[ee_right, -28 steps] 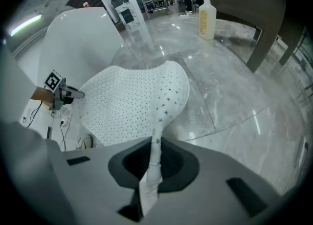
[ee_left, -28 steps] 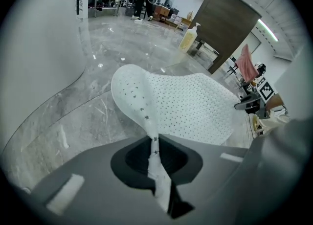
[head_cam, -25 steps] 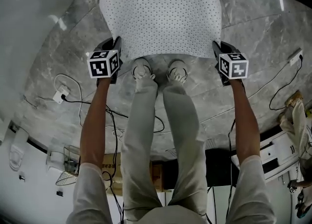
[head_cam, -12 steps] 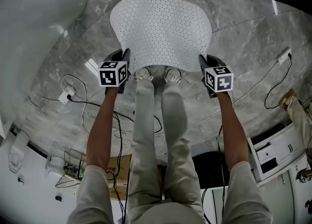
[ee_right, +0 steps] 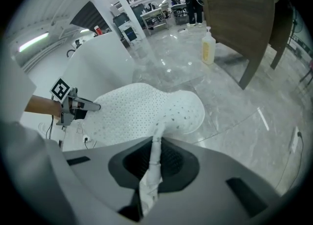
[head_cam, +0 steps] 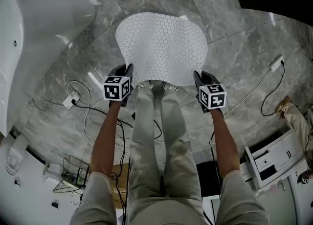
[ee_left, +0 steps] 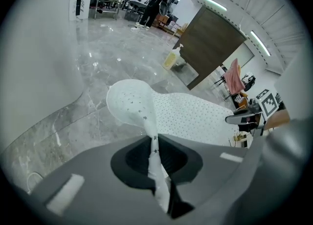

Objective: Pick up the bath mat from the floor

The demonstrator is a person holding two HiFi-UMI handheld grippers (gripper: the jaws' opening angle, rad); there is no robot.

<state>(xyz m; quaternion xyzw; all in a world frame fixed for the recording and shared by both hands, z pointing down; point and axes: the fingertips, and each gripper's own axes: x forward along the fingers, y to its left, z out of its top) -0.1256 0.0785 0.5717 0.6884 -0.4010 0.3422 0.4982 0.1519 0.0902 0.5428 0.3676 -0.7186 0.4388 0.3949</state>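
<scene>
Grey marble floor (head_cam: pixel 234 38) fills the head view, and a large white bathtub (head_cam: pixel 34 28) curves along its upper left, its rounded wall near the left side of the bath mat (head_cam: pixel 161 48). The white, dotted mat is stretched between the two grippers in front of the person, with its near edge raised over the toes of the shoes and its rounded far edge sagging away. I cannot tell whether that far edge touches the floor. The person's legs (head_cam: pixel 161 141) stand straight below the near edge, between the two arms. A white cabinet (head_cam: pixel 274 160) with drawers sits at the lower right, well apart from the mat. In the left gripper view a tall brown panel (ee_left: pixel 215 48) rises beyond the mat. Black cables (head_cam: pixel 88 106) trail over the floor by the left arm and run to a white power strip (head_cam: pixel 70 102). A wire basket (head_cam: pixel 73 170) sits lower left. The left gripper (head_cam: pixel 128 72) has its jaws pinched tight on the mat's near left corner, the fabric squeezed thin between them. The right gripper (head_cam: pixel 198 76) is clamped the same way on the near right corner. A yellowish pump bottle (ee_right: pixel 209 47) stands on the floor by the panel, far beyond the mat.
</scene>
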